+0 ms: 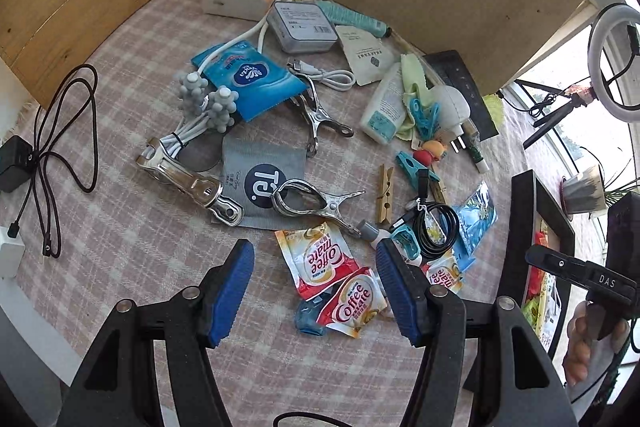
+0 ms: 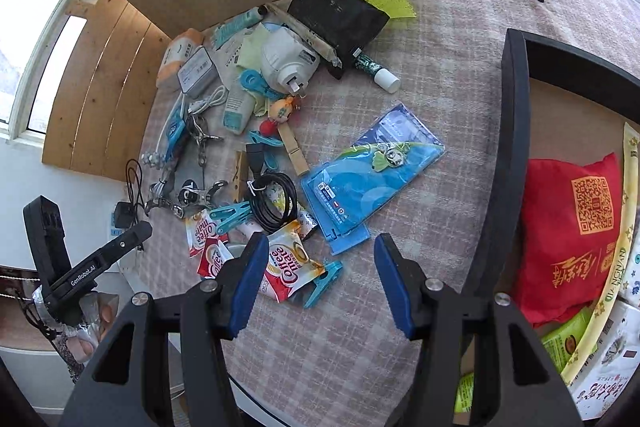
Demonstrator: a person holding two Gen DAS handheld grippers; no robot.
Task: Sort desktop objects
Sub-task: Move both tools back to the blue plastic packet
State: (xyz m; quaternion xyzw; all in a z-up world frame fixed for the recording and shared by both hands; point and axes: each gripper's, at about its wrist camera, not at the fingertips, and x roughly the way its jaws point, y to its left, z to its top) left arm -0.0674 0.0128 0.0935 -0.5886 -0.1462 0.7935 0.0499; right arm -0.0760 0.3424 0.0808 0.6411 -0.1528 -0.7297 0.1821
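Both tilted steeply down over the table (image 1: 120, 131): left hand-held gripper (image 1: 316, 291) gaped empty above Coffee-mate sachets (image 1: 320, 263); right hand-held gripper (image 2: 322, 283), parted, held nothing, sachets at nine o'clock.

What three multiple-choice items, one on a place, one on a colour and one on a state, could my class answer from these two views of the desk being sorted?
1. Where does the red bag with the QR code lie?
A. In the black-framed bin
B. On the checked cloth
C. Under the wooden board

2. What colour are the pads of the claws?
A. Red
B. Blue
C. Green

3. What state is the right claw in?
A. Shut on a clothespin
B. Shut on a sachet
C. Open, holding nothing

Answers:
1 A: the bag sits inside the bin's dark frame, at the right in the right wrist view.
2 B: both views show blue ribbed pads.
3 C: its fingers stand apart over the cloth, with only bare cloth between the pads.
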